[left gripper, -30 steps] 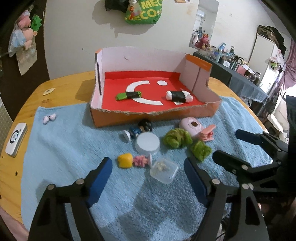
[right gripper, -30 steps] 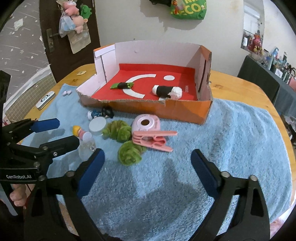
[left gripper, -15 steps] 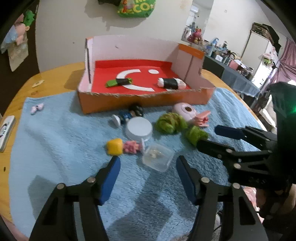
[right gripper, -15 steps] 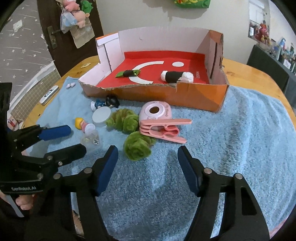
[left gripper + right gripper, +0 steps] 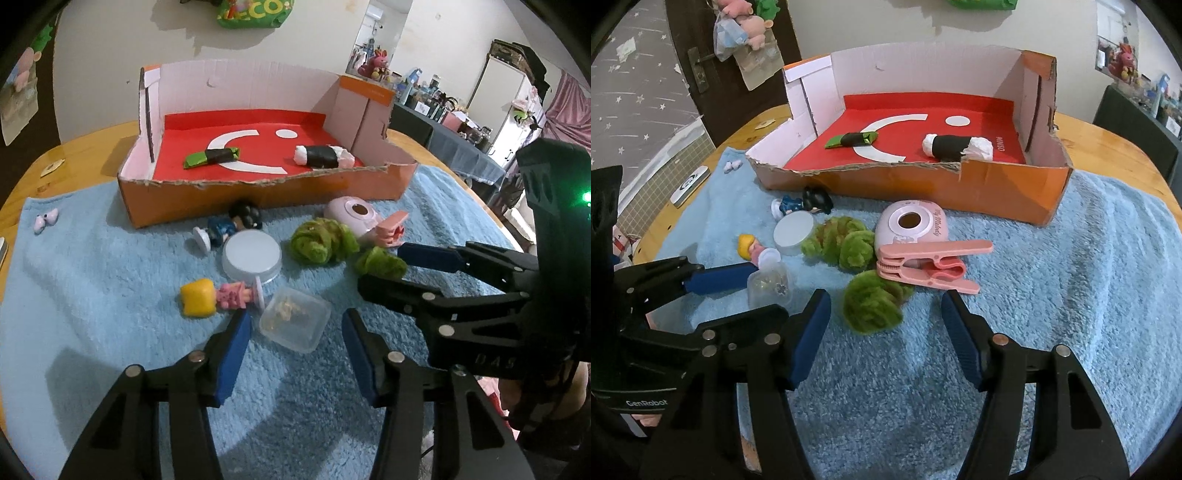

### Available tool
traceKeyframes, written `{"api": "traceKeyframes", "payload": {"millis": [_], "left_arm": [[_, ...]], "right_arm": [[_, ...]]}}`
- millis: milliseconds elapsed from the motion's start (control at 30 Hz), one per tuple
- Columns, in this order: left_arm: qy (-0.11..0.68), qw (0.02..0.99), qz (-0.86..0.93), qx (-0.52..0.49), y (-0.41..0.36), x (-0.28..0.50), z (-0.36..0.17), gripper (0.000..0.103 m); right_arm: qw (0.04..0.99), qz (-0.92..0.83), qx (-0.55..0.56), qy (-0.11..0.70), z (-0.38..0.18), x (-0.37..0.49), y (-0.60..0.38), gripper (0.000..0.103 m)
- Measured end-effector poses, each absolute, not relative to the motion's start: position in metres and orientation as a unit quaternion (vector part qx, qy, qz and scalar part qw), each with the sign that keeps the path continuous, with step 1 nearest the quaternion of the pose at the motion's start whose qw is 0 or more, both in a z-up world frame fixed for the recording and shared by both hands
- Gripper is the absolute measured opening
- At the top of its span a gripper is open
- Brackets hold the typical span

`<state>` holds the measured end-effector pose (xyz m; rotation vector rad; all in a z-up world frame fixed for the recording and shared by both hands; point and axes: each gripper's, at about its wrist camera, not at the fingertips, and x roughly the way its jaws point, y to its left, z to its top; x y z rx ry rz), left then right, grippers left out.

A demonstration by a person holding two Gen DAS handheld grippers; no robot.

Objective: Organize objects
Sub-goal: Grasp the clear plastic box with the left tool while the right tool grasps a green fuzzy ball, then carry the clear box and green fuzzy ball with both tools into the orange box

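A: Two tools were in view. The left tool [image 5: 293, 334] sat at the bottom centre of its own frame, its blue pads partly apart; its jaws had just been closing, and the small clear plastic box with rounded corners [image 5: 294, 322] lay between the tips, with a gap visible at each pad.

B: And the right tool [image 5: 884, 319]?

A: Bottom centre of the right wrist frame, also partly apart and just closing. The fuzzy green yarn ball [image 5: 873, 308] lay between its tips, nearer the left pad, and I couldn't see either pad pressing on it.

B: Where was everything else?

A: The shallow orange cardboard box with a red floor [image 5: 258, 195] stood across the upper middle of the frame on the light blue fluffy towel [image 5: 92, 295], which covered the round wooden desk [image 5: 74, 147]. Inside lay a green toy sushi with a black band [image 5: 211, 157] on the left and a white toy sushi roll wrapped in black [image 5: 322, 156] on the right.

B: And loose on the towel?

A: In front of the box: a pink plastic clip [image 5: 929, 267], touching a pink toy camera [image 5: 911, 227], a larger green yarn bundle [image 5: 842, 242], a round white lid [image 5: 794, 232], and a small yellow-haired doll in pink [image 5: 218, 297].
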<state>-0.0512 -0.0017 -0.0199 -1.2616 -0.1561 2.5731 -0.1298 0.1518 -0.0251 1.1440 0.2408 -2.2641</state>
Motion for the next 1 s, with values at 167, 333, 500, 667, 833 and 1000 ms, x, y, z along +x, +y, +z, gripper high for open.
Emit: {"api": "traceKeyframes", "payload": {"millis": [167, 333, 500, 667, 833, 1000], "left_arm": [[-0.044, 0.137, 0.89, -0.433, 0.002, -0.054, -0.021, 0.054], [-0.03, 0.129, 0.895, -0.426, 0.007, -0.05, -0.022, 0.047], [-0.035, 0.125, 0.896, -0.424, 0.007, -0.049, -0.021, 0.041], [-0.04, 0.124, 0.897, -0.422, 0.004, -0.045, -0.02, 0.041], [-0.042, 0.124, 0.898, -0.421, 0.004, -0.042, -0.018, 0.041], [-0.042, 0.121, 0.904, -0.408, 0.005, -0.037, -0.008, 0.041]], "right_arm": [[0.289, -0.85, 0.43, 0.096, -0.027, -0.131, 0.15, 0.052], [0.293, -0.848, 0.431, 0.097, -0.027, -0.131, 0.151, 0.036], [0.302, -0.845, 0.431, 0.1, -0.026, -0.126, 0.148, 0.028], [0.306, -0.845, 0.428, 0.093, -0.023, -0.122, 0.151, 0.028], [0.32, -0.847, 0.419, 0.075, -0.015, -0.115, 0.156, 0.028], [0.332, -0.847, 0.411, 0.058, -0.007, -0.11, 0.161, 0.028]]}}
